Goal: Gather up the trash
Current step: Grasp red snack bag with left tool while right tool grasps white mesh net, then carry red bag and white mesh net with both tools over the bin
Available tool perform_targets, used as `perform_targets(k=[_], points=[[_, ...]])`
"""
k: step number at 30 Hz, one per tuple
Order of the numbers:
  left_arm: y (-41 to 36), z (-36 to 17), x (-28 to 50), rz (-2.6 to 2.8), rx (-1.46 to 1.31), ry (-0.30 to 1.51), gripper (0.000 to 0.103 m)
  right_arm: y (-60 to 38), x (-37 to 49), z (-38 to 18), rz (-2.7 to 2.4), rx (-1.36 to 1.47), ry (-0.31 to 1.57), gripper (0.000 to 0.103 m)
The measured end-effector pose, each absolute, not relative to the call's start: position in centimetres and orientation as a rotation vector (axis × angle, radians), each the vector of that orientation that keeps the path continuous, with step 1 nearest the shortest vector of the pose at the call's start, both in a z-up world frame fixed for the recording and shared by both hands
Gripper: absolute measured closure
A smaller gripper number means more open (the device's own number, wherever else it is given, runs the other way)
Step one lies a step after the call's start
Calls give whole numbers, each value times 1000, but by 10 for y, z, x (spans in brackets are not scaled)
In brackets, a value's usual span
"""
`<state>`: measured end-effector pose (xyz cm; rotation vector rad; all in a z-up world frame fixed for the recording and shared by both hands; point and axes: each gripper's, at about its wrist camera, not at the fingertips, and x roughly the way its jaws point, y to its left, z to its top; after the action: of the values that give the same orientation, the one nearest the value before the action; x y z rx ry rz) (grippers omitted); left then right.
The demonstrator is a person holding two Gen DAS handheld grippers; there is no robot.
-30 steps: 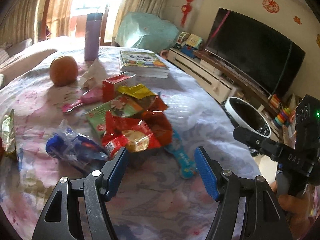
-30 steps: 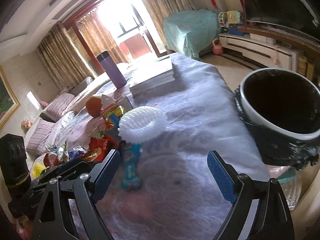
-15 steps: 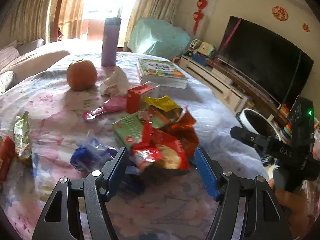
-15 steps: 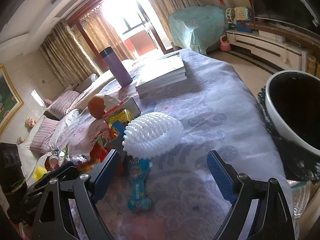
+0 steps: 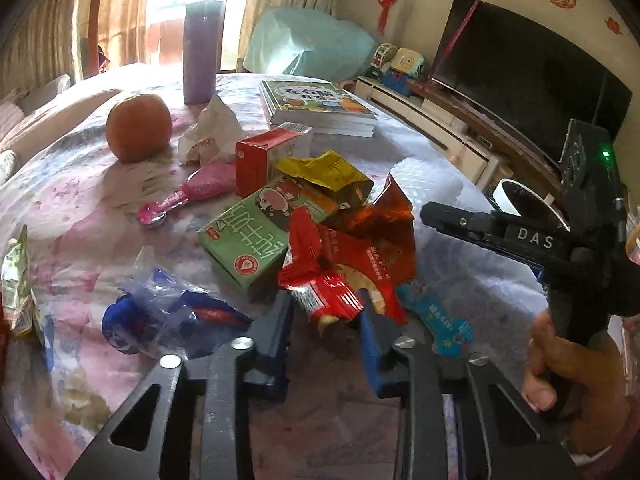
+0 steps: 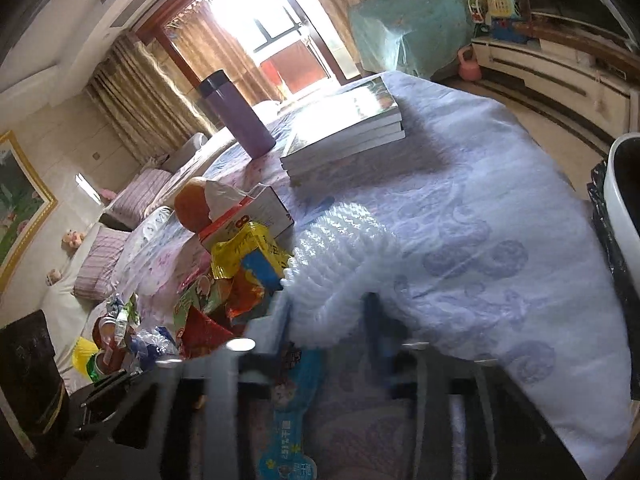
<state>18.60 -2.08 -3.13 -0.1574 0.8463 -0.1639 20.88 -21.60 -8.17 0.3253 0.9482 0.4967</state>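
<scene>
A pile of trash lies on the flowered tablecloth: a red snack wrapper [image 5: 332,280], a green carton [image 5: 256,236], a yellow wrapper [image 5: 328,172], a red carton [image 5: 260,160] and a blue plastic wrapper [image 5: 168,316]. My left gripper [image 5: 326,320] has closed in on the red snack wrapper, its blue pads touching both sides. My right gripper [image 6: 326,316] has closed around a white foam net sleeve [image 6: 340,264], blurred by motion. A light blue wrapper [image 6: 290,420] lies under the right gripper. The bin [image 6: 624,208] stands at the table's right edge.
An orange [image 5: 138,126], a crumpled tissue [image 5: 212,132], a pink spoon-like toy [image 5: 192,192], a purple flask [image 5: 200,52] and a stack of books [image 5: 316,106] stand farther back. A green packet [image 5: 16,280] lies at the left edge. A TV [image 5: 520,68] is at right.
Both grippers moved forward and narrowed from wide open. The left one closed onto the red wrapper; the right one closed around the white foam net.
</scene>
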Motion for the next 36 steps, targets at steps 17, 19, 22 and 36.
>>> perform_targets(k=[17, 19, 22, 36], points=[[-46, -15, 166, -293, -162, 767, 100, -267, 171, -52, 440, 341, 865, 97], [-50, -12, 163, -309, -161, 762, 100, -272, 167, -49, 433, 347, 857, 97], [-58, -8, 161, -335, -151, 754, 100, -280, 162, -45, 423, 352, 846, 97], [-114, -10, 185, -463, -118, 785, 100, -335, 137, -27, 315, 376, 786, 97]])
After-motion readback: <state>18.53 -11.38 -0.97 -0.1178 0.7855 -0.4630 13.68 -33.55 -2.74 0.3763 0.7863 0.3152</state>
